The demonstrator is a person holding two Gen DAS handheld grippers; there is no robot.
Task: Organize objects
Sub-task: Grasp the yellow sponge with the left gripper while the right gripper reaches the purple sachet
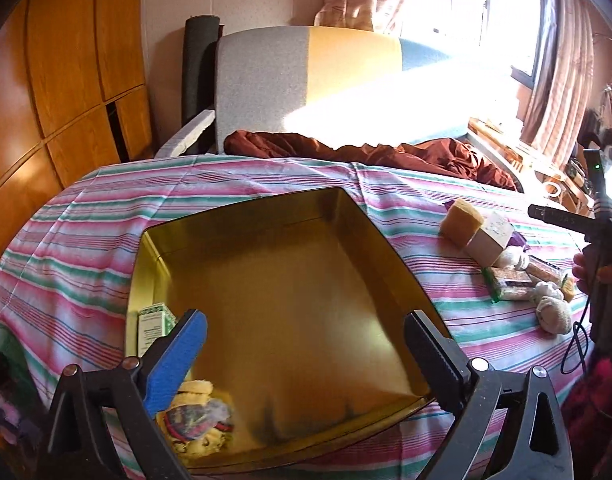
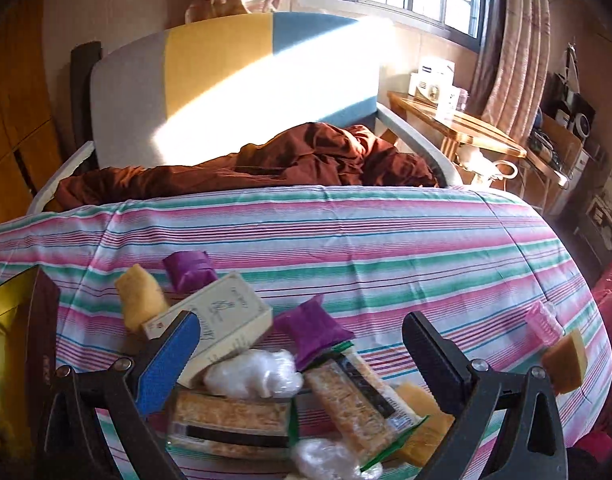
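A gold tin box (image 1: 289,280) lies open on the striped bedspread. My left gripper (image 1: 306,356) is open and empty above its near half. Inside at its left are a green-white carton (image 1: 155,326) and wrapped items (image 1: 197,420). My right gripper (image 2: 301,356) is open and empty over a pile: a cream book-like box (image 2: 221,320), purple packets (image 2: 312,330), clear plastic wads (image 2: 253,374), snack bars (image 2: 346,400) and a yellow sponge (image 2: 139,296). The same pile (image 1: 502,264) shows right of the tin in the left wrist view, with the right gripper's body (image 1: 602,236) beside it.
The striped bedspread (image 2: 386,248) covers the bed. A brown blanket (image 2: 306,160) lies at the far edge by the padded headboard (image 2: 225,80). Another sponge (image 2: 566,360) and a pink packet (image 2: 544,322) lie at right. A wooden side table (image 2: 458,124) stands beyond.
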